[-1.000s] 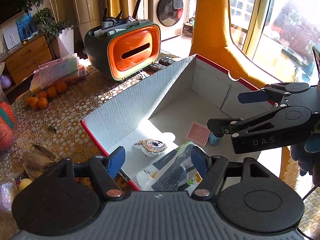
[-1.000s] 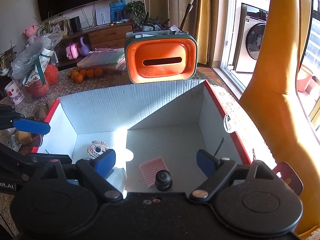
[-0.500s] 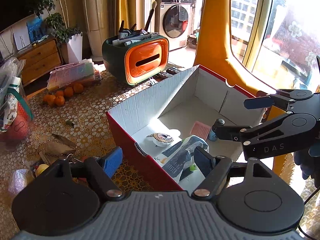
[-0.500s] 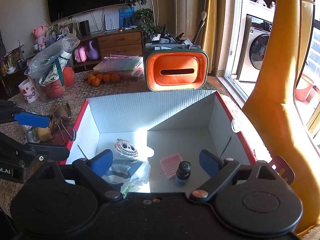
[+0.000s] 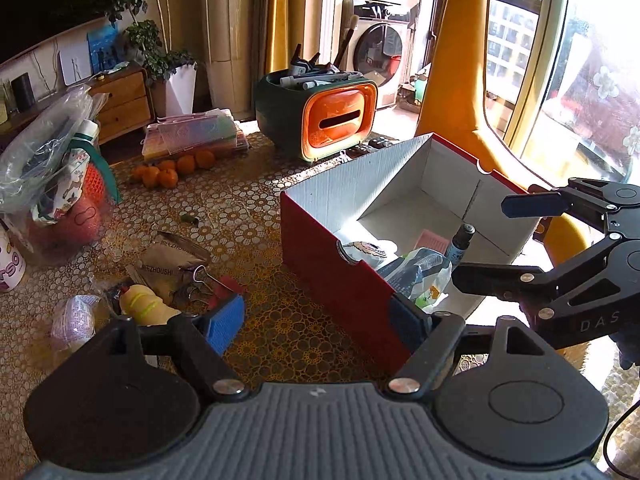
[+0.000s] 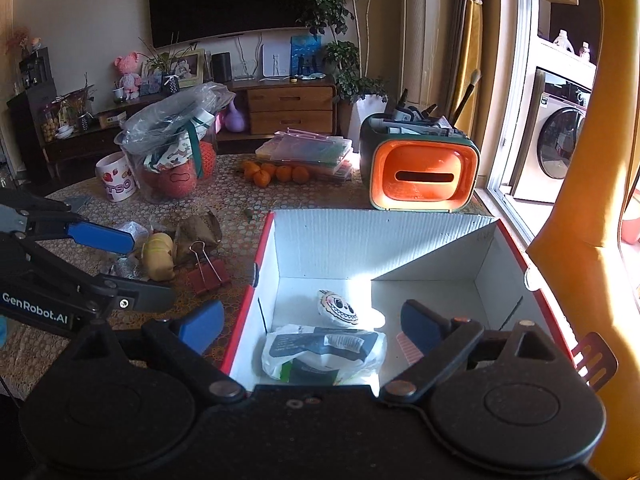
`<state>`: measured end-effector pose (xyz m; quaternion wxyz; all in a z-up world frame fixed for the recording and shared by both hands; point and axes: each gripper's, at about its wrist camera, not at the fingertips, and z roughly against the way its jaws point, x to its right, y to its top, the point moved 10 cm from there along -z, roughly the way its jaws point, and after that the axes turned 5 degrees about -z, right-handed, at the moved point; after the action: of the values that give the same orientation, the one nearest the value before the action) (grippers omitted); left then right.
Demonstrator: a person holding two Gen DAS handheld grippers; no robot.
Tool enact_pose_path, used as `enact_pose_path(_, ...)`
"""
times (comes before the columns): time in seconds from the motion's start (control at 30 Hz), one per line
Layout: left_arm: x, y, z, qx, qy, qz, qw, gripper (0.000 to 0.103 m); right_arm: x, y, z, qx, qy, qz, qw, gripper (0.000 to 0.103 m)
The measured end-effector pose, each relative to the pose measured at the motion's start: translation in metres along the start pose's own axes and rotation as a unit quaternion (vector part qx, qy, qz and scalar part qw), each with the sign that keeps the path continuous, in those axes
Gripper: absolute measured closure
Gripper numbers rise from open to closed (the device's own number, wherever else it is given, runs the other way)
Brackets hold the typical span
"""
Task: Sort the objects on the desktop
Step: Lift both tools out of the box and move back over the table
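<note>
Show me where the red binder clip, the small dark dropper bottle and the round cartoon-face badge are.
Red binder clip [image 6: 208, 278]: right wrist view, on its red body.
Small dark dropper bottle [image 5: 459, 244]: left wrist view, on its upper body below the cap.
Round cartoon-face badge [image 6: 338, 308]: right wrist view, on the printed face.

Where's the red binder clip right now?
The red binder clip lies on the table left of the red box in the right wrist view, beside the yellow toy and the brown paper packets.
</note>
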<state>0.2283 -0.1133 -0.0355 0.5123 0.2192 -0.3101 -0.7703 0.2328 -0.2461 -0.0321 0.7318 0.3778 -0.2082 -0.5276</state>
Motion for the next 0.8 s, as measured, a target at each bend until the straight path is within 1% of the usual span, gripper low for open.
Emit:
enact_pose_path(0.23,-0.023,-0.018,0.023,0.016,0.011,0.01,0.9998,0.024,-0.041,0.001,0.01,0.019,0.023,0.027,0.999,0.001)
enact_pose_path(0.47,-0.048,-0.038,0.046,0.033,0.027,0.019,0.9989,0.024,-0.073,-0.001,0.006,0.018,0.044,0.024,0.999,0.001)
enact_pose_path(0.5,-0.052,-0.043,0.047,0.033,0.028,0.021,0.9989,0.022,-0.077,-0.001,0.006,0.018,0.045,0.024,0.999,0.001)
enact_pose_path(0.53,-0.056,-0.047,0.049,0.034,0.028,0.023,0.9988,0.018,-0.081,-0.001,0.004,0.017,0.047,0.024,0.998,0.001)
enact_pose_path(0.8,-0.088,-0.083,0.052,0.029,0.047,0.036,0.9978,0.016,-0.108,-0.004,-0.008,0.011,0.06,0.026,0.998,0.001)
